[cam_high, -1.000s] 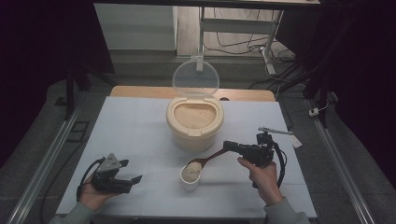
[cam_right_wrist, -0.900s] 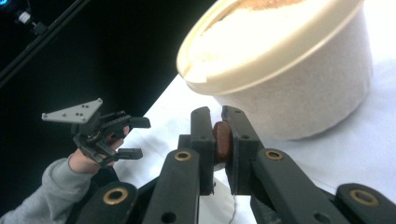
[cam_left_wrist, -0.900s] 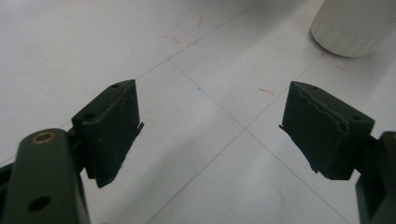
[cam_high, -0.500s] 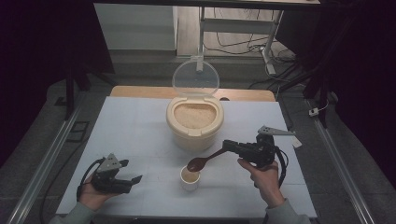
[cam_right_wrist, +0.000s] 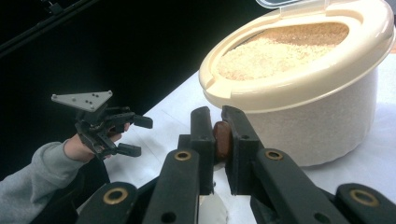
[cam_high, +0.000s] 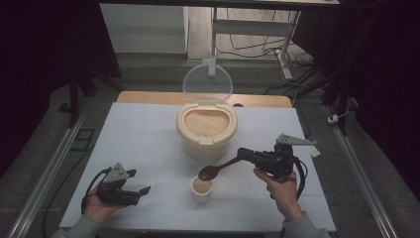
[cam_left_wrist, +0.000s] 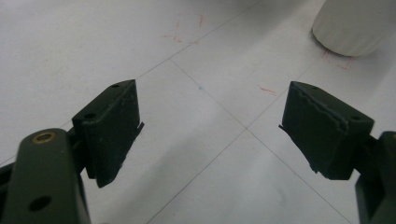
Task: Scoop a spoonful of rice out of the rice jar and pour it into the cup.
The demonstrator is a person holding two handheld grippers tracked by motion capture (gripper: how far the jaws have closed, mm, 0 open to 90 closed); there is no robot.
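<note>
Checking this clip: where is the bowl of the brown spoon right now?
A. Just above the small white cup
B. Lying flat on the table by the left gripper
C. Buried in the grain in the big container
A: in the high view the spoon, clamped by the right gripper, has its bowl over the small white cup, short of the big container.

The table [cam_high: 143, 139] has a smooth, matt white top faintly scored with thin lines and a few red marks, and a strip of bare wood [cam_high: 148, 97] shows along its far edge. The rice bin [cam_high: 206, 130] looks like cream plastic with a soft sheen, its raised lid [cam_high: 207, 82] clear glossy plastic, and the grain [cam_right_wrist: 285, 44] inside is rough and granular; the spoon [cam_high: 218, 168] is dark brown and glossy, over a small matt white cup [cam_high: 201, 189]. Both the left gripper [cam_left_wrist: 210, 130] and the right gripper [cam_right_wrist: 218, 135] have matt black jaws that look like plastic, with brass-coloured metal rivets, and the sleeve [cam_right_wrist: 32, 177] is soft grey cloth.
</note>
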